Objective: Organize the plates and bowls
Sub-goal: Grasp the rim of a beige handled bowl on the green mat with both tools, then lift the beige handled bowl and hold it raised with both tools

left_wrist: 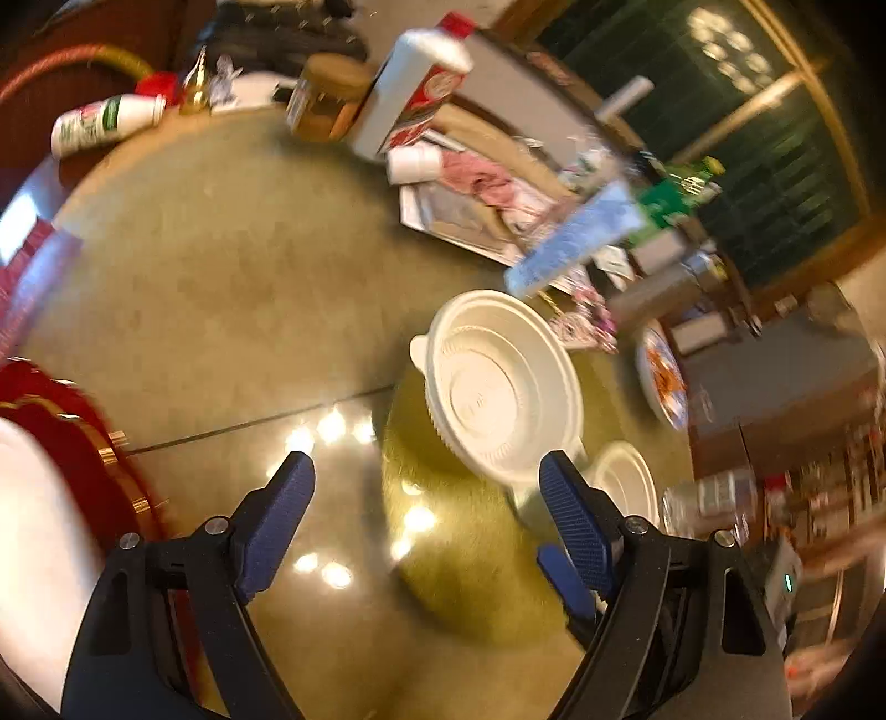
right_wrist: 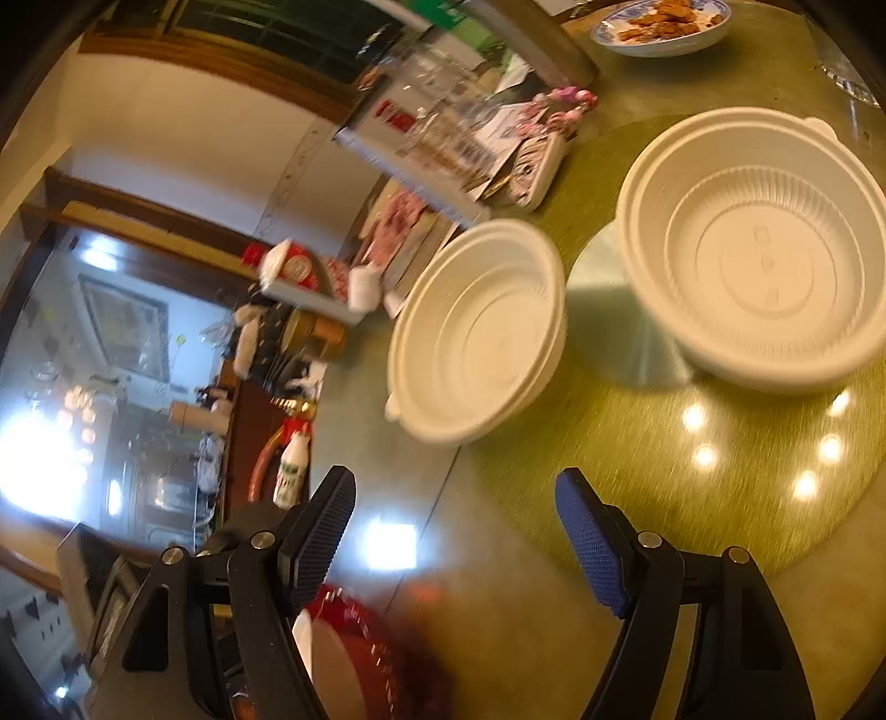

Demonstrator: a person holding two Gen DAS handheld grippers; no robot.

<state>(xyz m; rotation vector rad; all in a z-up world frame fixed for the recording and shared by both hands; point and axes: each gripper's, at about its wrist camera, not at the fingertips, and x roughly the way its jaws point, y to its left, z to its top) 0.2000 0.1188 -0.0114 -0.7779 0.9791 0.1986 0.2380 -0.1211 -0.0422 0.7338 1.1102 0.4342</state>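
Observation:
Two white plastic bowls stand on a round gold placemat (right_wrist: 637,443) on the glass table. In the right wrist view the larger bowl (right_wrist: 758,249) is at the right and the smaller bowl (right_wrist: 482,332) is at the centre. In the left wrist view the larger bowl (left_wrist: 501,387) is ahead and the smaller bowl (left_wrist: 626,482) is partly hidden behind the right finger. My left gripper (left_wrist: 426,487) is open and empty above the table. My right gripper (right_wrist: 457,515) is open and empty, short of both bowls. A red, gold-rimmed plate (left_wrist: 83,459) lies at the left; it also shows in the right wrist view (right_wrist: 382,653).
A blue-patterned dish of fried food (right_wrist: 662,25) sits at the far side. Clutter lines the table's far edge: a white bottle (left_wrist: 105,122), a jar (left_wrist: 326,99), a red-and-white carton (left_wrist: 415,83), papers and packets (left_wrist: 498,205), and a clear glass (left_wrist: 703,498).

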